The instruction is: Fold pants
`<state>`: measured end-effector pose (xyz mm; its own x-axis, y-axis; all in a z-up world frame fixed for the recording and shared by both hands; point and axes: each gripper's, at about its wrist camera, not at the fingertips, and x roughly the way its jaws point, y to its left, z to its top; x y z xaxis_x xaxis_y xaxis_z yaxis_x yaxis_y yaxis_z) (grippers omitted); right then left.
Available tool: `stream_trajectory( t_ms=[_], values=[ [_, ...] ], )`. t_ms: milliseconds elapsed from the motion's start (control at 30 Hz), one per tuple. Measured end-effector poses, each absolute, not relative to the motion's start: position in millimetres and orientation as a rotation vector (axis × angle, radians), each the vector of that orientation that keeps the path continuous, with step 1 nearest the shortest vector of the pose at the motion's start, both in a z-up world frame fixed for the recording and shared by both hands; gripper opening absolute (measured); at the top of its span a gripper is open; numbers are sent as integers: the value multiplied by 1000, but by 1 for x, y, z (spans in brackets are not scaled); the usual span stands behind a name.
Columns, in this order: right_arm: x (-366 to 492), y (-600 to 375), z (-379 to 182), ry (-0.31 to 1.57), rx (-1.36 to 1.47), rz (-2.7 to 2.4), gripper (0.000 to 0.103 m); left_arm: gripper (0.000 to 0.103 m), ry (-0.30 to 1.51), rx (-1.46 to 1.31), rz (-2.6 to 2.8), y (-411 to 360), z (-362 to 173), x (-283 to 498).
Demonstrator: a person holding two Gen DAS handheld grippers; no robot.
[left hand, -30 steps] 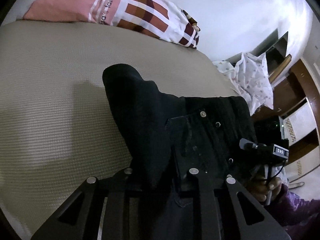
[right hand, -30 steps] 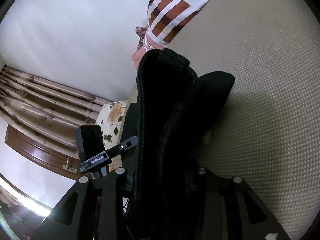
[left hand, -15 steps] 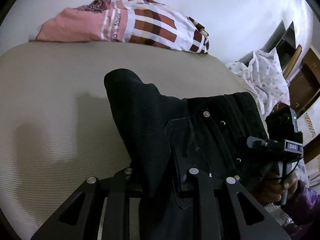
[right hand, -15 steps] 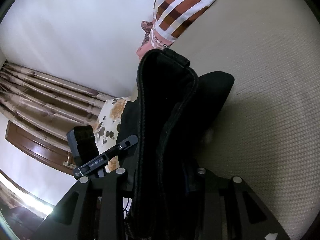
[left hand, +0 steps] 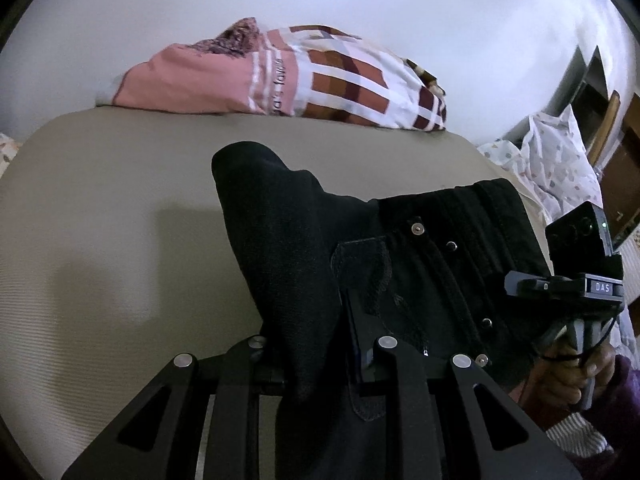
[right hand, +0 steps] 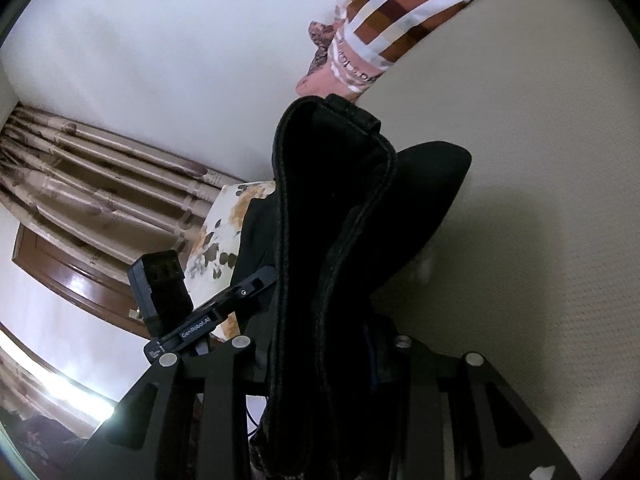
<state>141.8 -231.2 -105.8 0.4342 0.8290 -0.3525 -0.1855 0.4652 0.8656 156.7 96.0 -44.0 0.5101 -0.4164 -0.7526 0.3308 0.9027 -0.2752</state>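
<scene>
a: where are the pants [left hand: 400,248]?
b: held up over the beige bed [left hand: 100,220], black, stretched between both tools.
a: the left hand-held gripper [left hand: 320,354]?
b: pinching the fabric near the fly.
a: and the right hand-held gripper [right hand: 324,344]?
b: clamped on the thick waistband. a pink and checked pile of clothes [left hand: 280,80] lies at the far edge.

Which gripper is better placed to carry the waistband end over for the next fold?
Probably the right gripper: its fingers clamp the thick waistband of the black pants, held up above the beige mattress. The left gripper pinches fabric beside the fly.
</scene>
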Motion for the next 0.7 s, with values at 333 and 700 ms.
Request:
stream_trajectory(
  t_ms=[333, 700],
  values=[
    [156, -203, -98, 906, 826, 771, 31, 21, 904, -101, -394, 124, -37, 167],
    [171, -177, -97, 919, 801, 796, 31, 21, 890, -116, -340, 154, -41, 185]
  ],
)
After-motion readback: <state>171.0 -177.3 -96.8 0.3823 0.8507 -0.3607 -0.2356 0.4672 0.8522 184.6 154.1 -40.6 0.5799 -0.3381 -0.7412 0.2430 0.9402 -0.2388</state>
